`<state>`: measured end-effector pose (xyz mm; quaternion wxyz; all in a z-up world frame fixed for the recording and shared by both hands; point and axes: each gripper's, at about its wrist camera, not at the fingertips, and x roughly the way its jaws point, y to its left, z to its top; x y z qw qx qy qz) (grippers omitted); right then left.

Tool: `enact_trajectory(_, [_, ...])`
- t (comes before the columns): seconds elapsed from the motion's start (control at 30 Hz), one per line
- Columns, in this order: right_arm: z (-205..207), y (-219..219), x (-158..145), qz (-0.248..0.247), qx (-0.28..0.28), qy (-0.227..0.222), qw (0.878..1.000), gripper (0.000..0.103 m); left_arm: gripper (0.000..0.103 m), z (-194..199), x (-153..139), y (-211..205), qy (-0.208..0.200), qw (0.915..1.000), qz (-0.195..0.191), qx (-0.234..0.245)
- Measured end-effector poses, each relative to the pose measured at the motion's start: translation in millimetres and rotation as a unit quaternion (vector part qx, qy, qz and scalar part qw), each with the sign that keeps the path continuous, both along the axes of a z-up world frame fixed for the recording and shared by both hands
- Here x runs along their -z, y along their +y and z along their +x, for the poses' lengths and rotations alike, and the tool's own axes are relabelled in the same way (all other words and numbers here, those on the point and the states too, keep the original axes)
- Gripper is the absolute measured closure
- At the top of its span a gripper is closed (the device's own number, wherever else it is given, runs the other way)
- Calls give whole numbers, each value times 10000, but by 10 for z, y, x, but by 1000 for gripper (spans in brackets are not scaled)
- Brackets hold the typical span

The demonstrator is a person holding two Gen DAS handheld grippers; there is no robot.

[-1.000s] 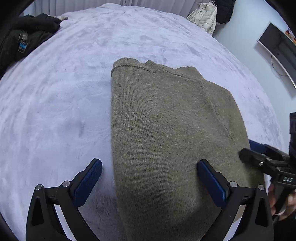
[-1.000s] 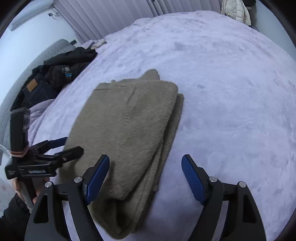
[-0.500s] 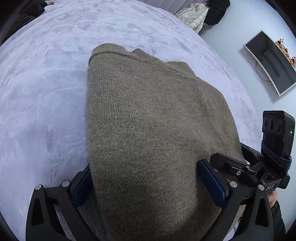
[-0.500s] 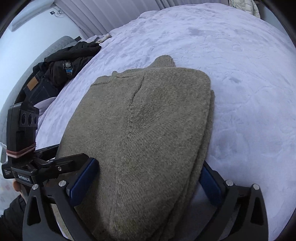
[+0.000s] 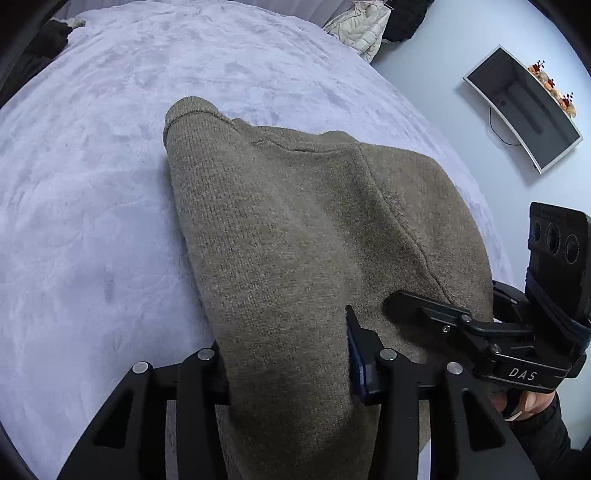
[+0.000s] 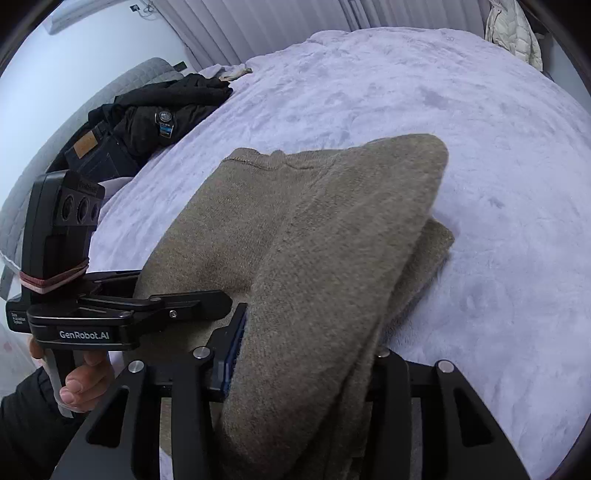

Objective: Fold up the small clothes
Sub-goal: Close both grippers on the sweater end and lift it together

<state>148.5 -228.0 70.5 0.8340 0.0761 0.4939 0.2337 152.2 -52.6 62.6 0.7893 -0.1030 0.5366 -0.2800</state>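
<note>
An olive-brown knitted sweater [image 5: 295, 229] lies folded lengthwise on a pale lilac bedspread [image 5: 92, 221]. My left gripper [image 5: 284, 373] is shut on the sweater's near left corner. My right gripper [image 6: 303, 369] is shut on the near right corner of the sweater [image 6: 325, 251]. The near edge bunches up between each pair of fingers and hides the pads on the outer sides. Each gripper shows in the other's view: the right one [image 5: 436, 314] and the left one [image 6: 177, 306]. The collar end lies far from me.
A pile of dark clothes [image 6: 147, 114] lies at the bed's far left. A pale puffer jacket [image 5: 362, 33] hangs beyond the bed. A wall screen [image 5: 524, 107] is at the right. Bare bedspread [image 6: 480, 147] stretches beyond and right of the sweater.
Both grippers moved forward over the sweater's near edge and closed on it. A second ago both were open with the edge between or beside their fingers.
</note>
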Motion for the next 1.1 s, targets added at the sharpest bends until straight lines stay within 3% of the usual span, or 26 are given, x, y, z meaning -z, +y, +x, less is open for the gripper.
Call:
enact_trajectory(0.13, [-183,138,-282,-182,-114,-309,9993,60,58,-233,-271,7,-350,9986,384,64])
enact_trajectory(0.3, [-461,216,-550,-19,-163,-459,9988,60,58,-543,-569,246,-460,9984,313,-32])
enact_trajectory(0.47, [-841,371,-750,9,-292,-593,9978,60,58,-977,-753,438,-642,9965,532,-105])
enact_trajectory(0.7, [-1308,593,-771,77,-423,-612,9972,60,58,-1412,-717,647,-582,9963,532,-354])
enact_trajectory(1.1, [-1779,886,-447,72,-563,-371,9977,60,58,-1850,-364,895,-474,9949,648,-617])
